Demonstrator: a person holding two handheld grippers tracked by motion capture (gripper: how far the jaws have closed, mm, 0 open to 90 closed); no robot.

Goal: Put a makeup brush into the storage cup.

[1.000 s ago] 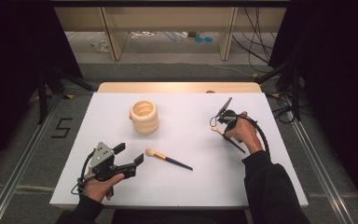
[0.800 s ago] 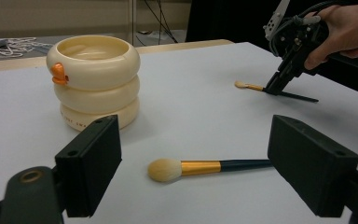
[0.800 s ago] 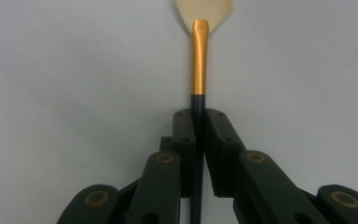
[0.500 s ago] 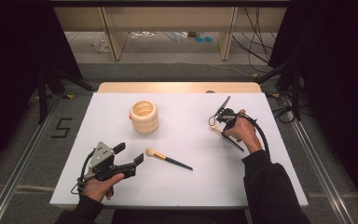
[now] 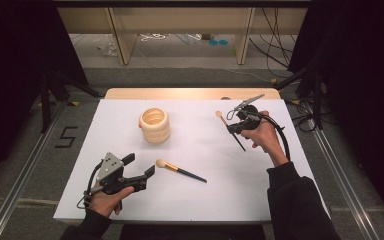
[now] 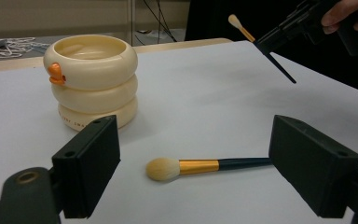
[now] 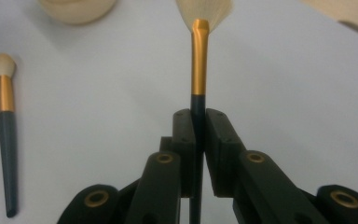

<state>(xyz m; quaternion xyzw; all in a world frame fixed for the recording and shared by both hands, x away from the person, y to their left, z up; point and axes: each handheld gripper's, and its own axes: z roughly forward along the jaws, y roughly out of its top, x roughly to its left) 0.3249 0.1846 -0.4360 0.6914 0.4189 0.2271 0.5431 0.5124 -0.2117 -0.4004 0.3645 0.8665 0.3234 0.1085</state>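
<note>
Tabletop (image 5: 200, 200): 2 obstacles only, ringed holder (image 5: 155, 125) toward the far-left corner, loose brush (image 5: 180, 171) mid-table toward the near edge. Open white surface between them and along the right edge.

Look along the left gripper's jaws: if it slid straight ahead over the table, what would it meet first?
Probably the brush lying on the table, crosswise between the open jaws of the left gripper; depth is uncertain.

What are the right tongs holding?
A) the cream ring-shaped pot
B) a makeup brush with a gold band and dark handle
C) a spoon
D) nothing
B: in the right gripper view the right tongs are shut on the dark handle of a gold-banded makeup brush, lifted off the white table.
</note>
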